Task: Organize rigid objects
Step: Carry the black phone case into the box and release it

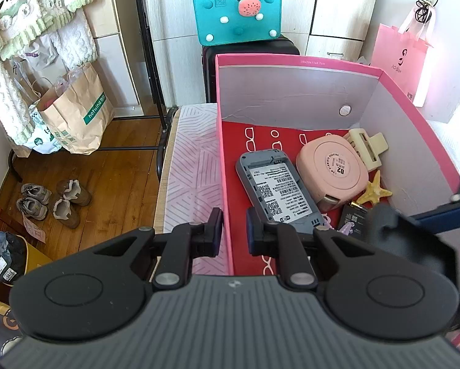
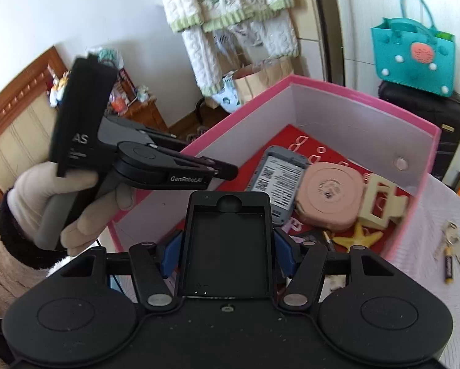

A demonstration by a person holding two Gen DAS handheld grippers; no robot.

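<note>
Over pink box (image 2: 303,89), right gripper (image 2: 228,250) gripping black cover (image 2: 226,246)

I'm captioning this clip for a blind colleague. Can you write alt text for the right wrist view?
The right gripper holds a black battery cover between its blue pads, above a pink box containing a grey device, a pink round case, a cream hair clip and a starfish. A gloved hand grips the left gripper at the box's wall.

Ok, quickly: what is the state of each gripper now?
Left gripper: shut on the box wall.
Right gripper: shut on a black cover.
</note>
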